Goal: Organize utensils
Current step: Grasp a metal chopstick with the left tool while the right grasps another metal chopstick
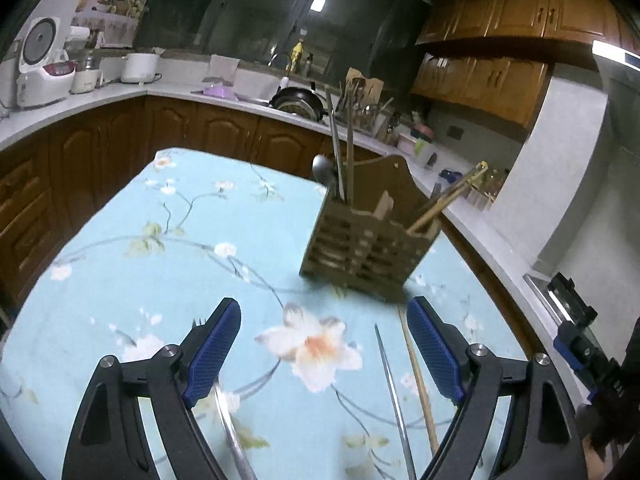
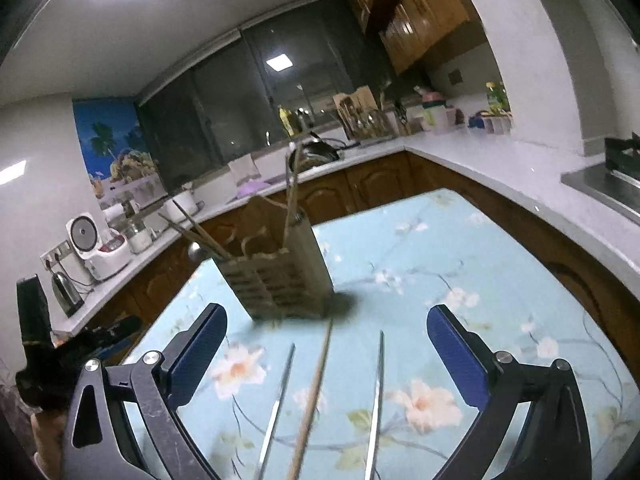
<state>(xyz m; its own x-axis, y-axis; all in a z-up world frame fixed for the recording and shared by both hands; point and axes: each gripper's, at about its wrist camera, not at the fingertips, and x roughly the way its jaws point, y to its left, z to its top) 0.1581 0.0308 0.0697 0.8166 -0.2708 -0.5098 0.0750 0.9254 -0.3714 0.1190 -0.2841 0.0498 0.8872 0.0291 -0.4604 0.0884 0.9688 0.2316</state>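
Three loose utensils, two metal chopsticks (image 2: 276, 404) (image 2: 376, 400) and a wooden chopstick (image 2: 314, 392), lie on the table (image 2: 500, 264) before the wooden utensil holder (image 2: 280, 280). Both the left tongs (image 1: 324, 354) and right tongs (image 2: 326, 354) gape empty, so picking is in hand; next, I judge, the right tongs should close on one stick and lift it into the holder.

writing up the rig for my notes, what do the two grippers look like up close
Both match: the left gripper and right gripper have black angular linkage arms with triangular cutouts and round silver pivot bolts. Each finger carries a flat blue pad with fine ribbed texture. No cables or markings show.
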